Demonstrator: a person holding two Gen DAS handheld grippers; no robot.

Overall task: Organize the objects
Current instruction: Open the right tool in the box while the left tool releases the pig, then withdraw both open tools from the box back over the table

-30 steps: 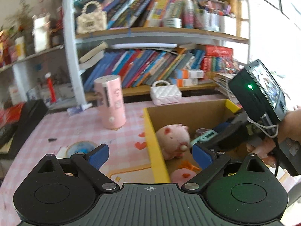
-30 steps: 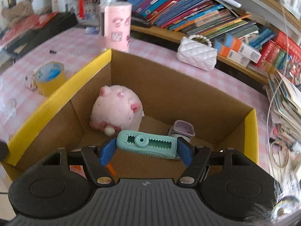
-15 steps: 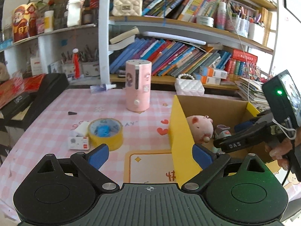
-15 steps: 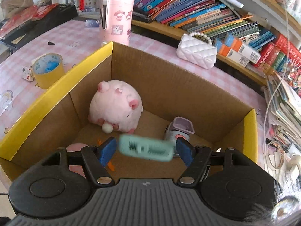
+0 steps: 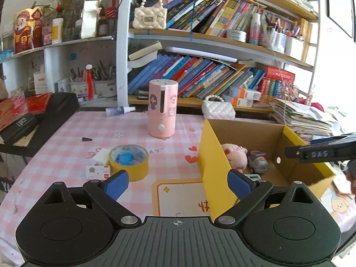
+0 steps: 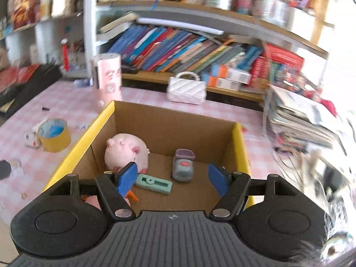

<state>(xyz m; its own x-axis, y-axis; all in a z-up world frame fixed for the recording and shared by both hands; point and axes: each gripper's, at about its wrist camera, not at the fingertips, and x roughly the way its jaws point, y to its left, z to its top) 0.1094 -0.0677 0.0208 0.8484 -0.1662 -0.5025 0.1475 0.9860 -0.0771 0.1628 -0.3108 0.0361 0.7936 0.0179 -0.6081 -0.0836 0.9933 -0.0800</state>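
Observation:
A yellow-edged cardboard box (image 6: 104, 120) stands on the pink checked table; it also shows in the left wrist view (image 5: 211, 155). Inside lie a pink plush pig (image 6: 125, 152), a grey and purple toy car (image 6: 183, 166) and a mint green toothed clip (image 6: 154, 184). My right gripper (image 6: 174, 179) is open and empty above the box. My left gripper (image 5: 178, 183) is open and empty over the table, left of the box. A yellow tape roll (image 5: 129, 162) with a blue thing inside sits ahead of it, also in the right wrist view (image 6: 54, 135).
A pink cylinder humidifier (image 5: 162, 118) and a white quilted purse (image 5: 219, 110) stand behind the box. Small white boxes (image 5: 99, 171) lie by the tape. Bookshelves (image 5: 200, 37) fill the back; a paper stack (image 5: 304, 118) is at the right; black cases (image 5: 44, 120) are at the left.
My right gripper opened and let the mint clip fall into the box, then rose. My left gripper pulled back and swung left, so the tape roll came into view.

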